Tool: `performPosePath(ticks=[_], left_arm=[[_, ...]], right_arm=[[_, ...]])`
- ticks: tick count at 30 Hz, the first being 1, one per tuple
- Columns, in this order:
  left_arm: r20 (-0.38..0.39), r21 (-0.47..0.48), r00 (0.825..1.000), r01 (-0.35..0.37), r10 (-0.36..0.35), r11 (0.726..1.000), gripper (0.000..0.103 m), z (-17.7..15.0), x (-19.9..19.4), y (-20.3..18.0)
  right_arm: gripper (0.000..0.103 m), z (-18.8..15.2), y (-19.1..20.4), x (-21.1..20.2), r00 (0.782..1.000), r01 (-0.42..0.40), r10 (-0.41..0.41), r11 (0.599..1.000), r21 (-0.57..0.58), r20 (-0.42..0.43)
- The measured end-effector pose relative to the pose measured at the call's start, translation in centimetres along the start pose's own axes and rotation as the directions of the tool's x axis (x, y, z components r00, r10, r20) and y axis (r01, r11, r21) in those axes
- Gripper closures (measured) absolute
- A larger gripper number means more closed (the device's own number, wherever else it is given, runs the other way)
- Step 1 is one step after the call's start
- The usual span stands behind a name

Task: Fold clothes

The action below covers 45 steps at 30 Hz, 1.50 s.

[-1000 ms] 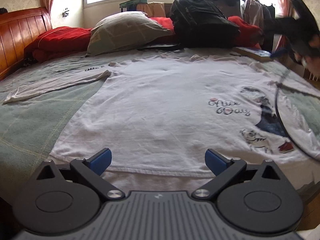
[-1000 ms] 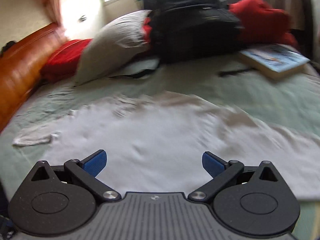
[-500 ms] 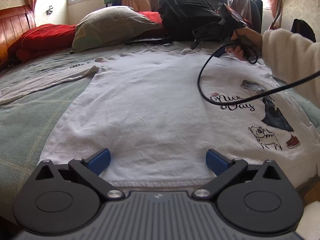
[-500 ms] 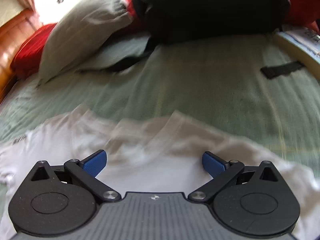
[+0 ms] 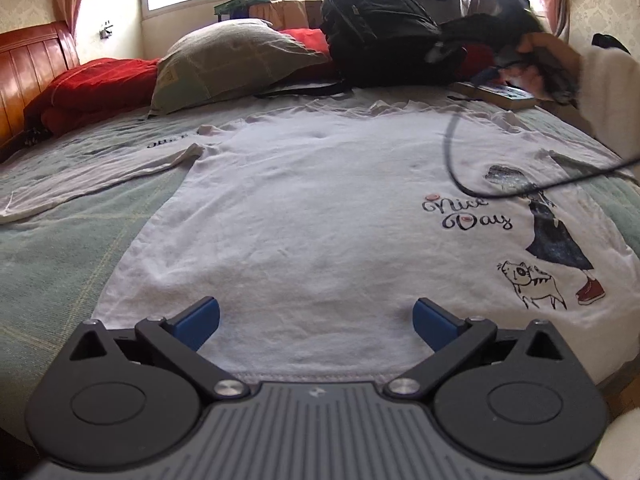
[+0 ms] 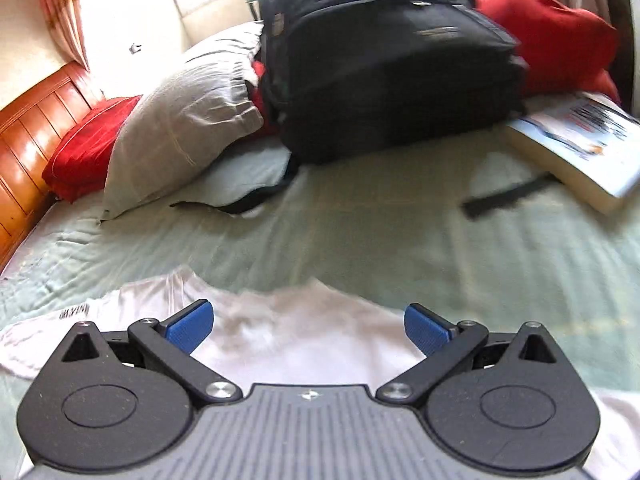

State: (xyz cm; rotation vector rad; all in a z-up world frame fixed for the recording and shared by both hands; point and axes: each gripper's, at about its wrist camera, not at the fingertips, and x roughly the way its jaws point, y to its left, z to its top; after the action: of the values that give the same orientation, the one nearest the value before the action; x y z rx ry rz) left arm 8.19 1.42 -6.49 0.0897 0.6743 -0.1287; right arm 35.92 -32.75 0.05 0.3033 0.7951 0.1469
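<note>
What lies on my bed, counted

One white shirt (image 5: 304,216) lies spread under me, with one long sleeve (image 5: 92,178) out flat. Beyond it I count one grey pillow (image 5: 228,60), one black backpack (image 6: 384,60), one book (image 6: 580,140) and one loose black strap (image 6: 508,198) — plus red bedding in two heaps (image 6: 88,148) (image 6: 552,40). My own grippers make two — left (image 5: 316,322), right (image 6: 308,326) — each with two blue pads.

- White T-shirt (image 5: 304,216): soft matt cotton-like cloth, lightly creased.
- Headboard (image 6: 28,128): glossy varnished wood.
- Backpack (image 6: 384,60) beside headboard: matt black woven fabric.
- Book (image 6: 580,148): glossy paper cover.
</note>
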Motion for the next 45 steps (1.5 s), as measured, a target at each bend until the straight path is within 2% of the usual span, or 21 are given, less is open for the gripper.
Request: performPosePath(ticks=[4, 9, 14, 16, 17, 19, 22, 24, 26, 29, 32, 35, 38, 41, 44, 45], left_arm=[[-0.004, -0.028, 1.000, -0.002, 0.001, 1.000, 0.001, 0.3, -0.2, -0.4], [-0.013, 0.008, 1.000, -0.013, 0.013, 1.000, 0.001, 0.4, 0.0, -1.4], [-0.002, 0.016, 0.999, -0.032, 0.032, 0.999, 0.001, 0.7, -0.4, -1.9], [0.005, 0.009, 0.999, -0.039, 0.039, 0.999, 0.001, 0.8, -0.7, -1.8], [0.009, 0.007, 0.999, -0.040, 0.040, 0.999, 0.001, 0.9, -0.8, -1.8], [0.014, 0.006, 0.999, -0.040, 0.040, 0.999, 0.001, 0.9, -0.9, -1.8], [0.016, 0.010, 0.999, -0.036, 0.036, 0.999, 0.001, 1.1, -0.7, -1.9], [0.010, 0.016, 0.999, -0.031, 0.031, 0.999, 0.001, 1.0, -0.5, -2.0], [0.004, 0.023, 1.000, -0.030, 0.030, 0.999, 0.001, 1.0, -0.3, -2.1], [0.003, 0.019, 0.999, -0.040, 0.040, 0.999, 0.001, 1.0, -0.2, -1.9], [0.004, 0.006, 0.999, -0.045, 0.045, 0.999, 0.001, 1.0, -0.2, -1.5], [0.007, -0.003, 0.999, -0.048, 0.048, 0.999, 0.001, 1.0, -0.3, -1.3], [0.007, -0.006, 0.999, -0.045, 0.045, 0.999, 0.001, 1.0, -0.2, -1.2], [0.005, -0.001, 0.999, -0.038, 0.038, 0.999, 0.001, 1.0, 0.0, -1.3], [0.002, 0.003, 0.999, -0.034, 0.034, 0.999, 0.001, 0.9, 0.2, -1.3], [0.000, 0.003, 0.999, -0.034, 0.034, 0.999, 0.001, 0.9, 0.2, -1.3]], right_arm=[[0.000, -1.9, -3.7, -3.1, 0.999, 0.001, 0.002, 0.998, 0.067, -0.045], [0.000, -4.5, -8.1, -1.8, 0.993, 0.058, -0.039, 0.985, 0.160, -0.115], [0.000, -4.1, -11.6, -0.2, 0.996, 0.093, -0.087, 0.964, 0.248, -0.035], [0.000, -3.3, -12.1, 0.0, 0.986, 0.167, -0.165, 0.954, 0.249, -0.029], [0.000, -2.9, -12.2, 0.0, 0.981, 0.193, -0.192, 0.948, 0.252, -0.031], [0.000, -2.7, -11.5, -0.9, 0.982, 0.189, -0.189, 0.945, 0.269, -0.024], [0.000, -3.3, -9.0, -2.3, 0.996, 0.090, -0.091, 0.973, 0.211, -0.004], [0.000, -3.7, -7.4, -2.1, 0.998, 0.041, -0.034, 0.985, 0.168, -0.043], [0.000, -3.9, -6.3, -1.2, 0.997, 0.027, -0.019, 0.992, 0.126, -0.070], [0.000, -3.8, -6.0, 1.2, 0.992, 0.087, -0.077, 0.991, 0.097, -0.095], [0.000, -2.9, -7.2, 3.7, 0.981, 0.182, -0.176, 0.980, 0.081, -0.077], [0.000, -1.8, -8.0, 3.4, 0.982, 0.186, -0.180, 0.972, 0.145, -0.049], [0.000, -1.5, -7.2, 1.4, 0.989, 0.149, -0.148, 0.977, 0.153, -0.016], [0.000, -2.1, -5.4, -0.5, 0.995, 0.101, -0.100, 0.987, 0.121, -0.019], [0.000, -3.2, -4.5, -0.2, 0.997, 0.025, -0.016, 0.992, 0.124, -0.074], [0.000, -3.3, -4.5, 0.4, 0.996, 0.033, -0.022, 0.992, 0.123, -0.085]])
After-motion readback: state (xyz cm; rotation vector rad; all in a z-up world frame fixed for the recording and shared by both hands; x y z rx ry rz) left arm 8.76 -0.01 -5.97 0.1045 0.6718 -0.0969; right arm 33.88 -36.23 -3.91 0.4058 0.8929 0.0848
